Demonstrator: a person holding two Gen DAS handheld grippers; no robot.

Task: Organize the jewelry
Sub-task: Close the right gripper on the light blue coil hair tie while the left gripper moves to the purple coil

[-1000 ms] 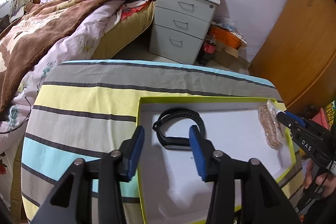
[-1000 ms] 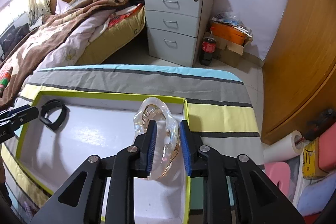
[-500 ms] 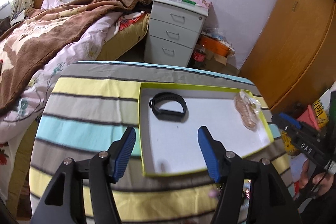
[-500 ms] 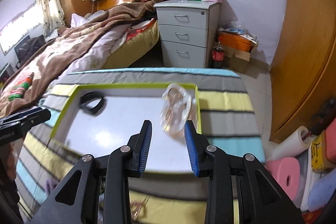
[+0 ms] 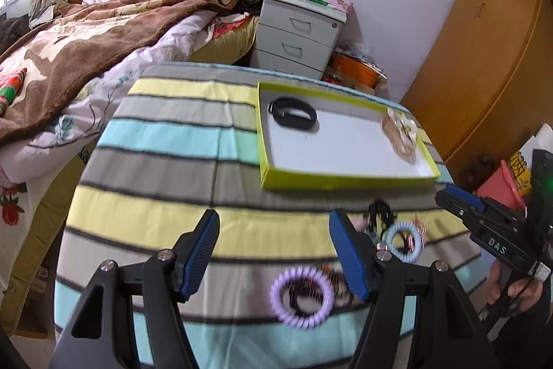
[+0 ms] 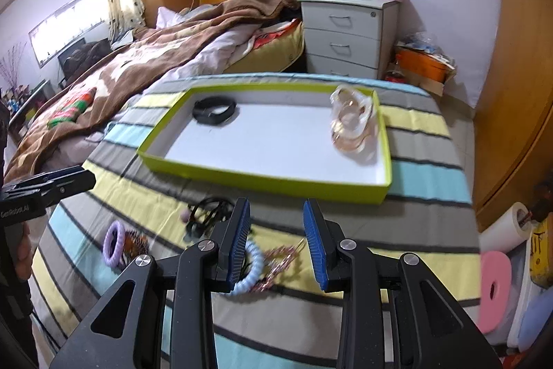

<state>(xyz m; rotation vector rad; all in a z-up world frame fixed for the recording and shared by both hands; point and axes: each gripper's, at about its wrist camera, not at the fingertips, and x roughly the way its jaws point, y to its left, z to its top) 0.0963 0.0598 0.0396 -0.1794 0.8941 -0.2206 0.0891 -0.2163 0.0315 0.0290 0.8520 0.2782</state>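
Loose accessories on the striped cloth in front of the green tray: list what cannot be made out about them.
- Pale blue spiral hair tie: right wrist view, partly hidden behind the right tongs' blue finger.
- Dark tangled piece: left wrist view, too motion-blurred to identify.
- Items inside the lilac spiral hair tie: left wrist view, blurred, partly behind the left tongs' finger.

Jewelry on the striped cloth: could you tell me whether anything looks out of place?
Yes. A purple coil band, a blue coil band, a pink clip and black ties lie loose before the green tray, which holds only a black band and a clear bag.
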